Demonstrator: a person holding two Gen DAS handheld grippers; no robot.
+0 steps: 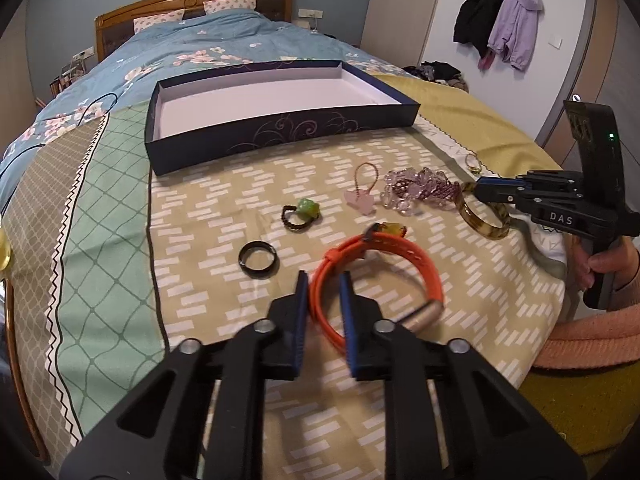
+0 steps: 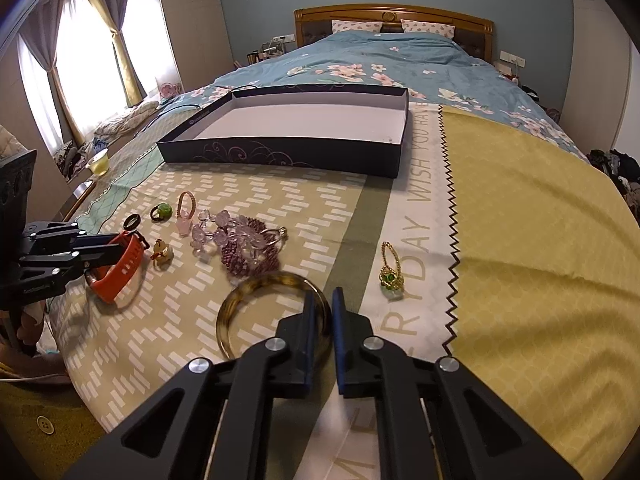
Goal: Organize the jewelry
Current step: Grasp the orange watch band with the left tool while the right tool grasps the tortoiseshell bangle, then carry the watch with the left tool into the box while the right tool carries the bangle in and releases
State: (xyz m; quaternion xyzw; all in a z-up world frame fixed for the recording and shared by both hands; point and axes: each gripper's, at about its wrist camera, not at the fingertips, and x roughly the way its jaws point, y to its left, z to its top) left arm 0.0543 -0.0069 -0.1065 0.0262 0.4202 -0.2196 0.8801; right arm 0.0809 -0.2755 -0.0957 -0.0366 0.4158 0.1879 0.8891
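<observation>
Left gripper (image 1: 324, 280): its jaws are pressed on the near side of the orange band (image 1: 420, 264), one finger inside the loop and one outside; the band lies on the bed cover with its metal clasp toward the person.
Right gripper (image 2: 323, 300): its jaws are pinched on the right side of the amber bangle (image 2: 240, 300), one blue pad inside the ring, one outside (the rim between them is thin, so the grip looks narrow).
Box (image 2: 280, 152): open and dark blue, with nothing in it, lying farther up the bed, well apart from both grippers.
Other jewelry: a black ring (image 1: 258, 260), a green bead ring (image 1: 304, 214), a pink pendant (image 1: 360, 196) and a heap of purple crystal beads (image 1: 420, 188) wait between the grippers and the box; a gold ring with a green stone (image 2: 390, 272) lies alone to the right.
Step in hand, as I judge: both pieces are gripped, and the lift to the box comes next.
How to do it well: raise each piece straight up first, so that the bangle does not drag the crystal beads that touch it. Keep the pinch firm, because a smooth bangle may swing or slip. Carry both over the near wall of the box and release low, in separate corners.
</observation>
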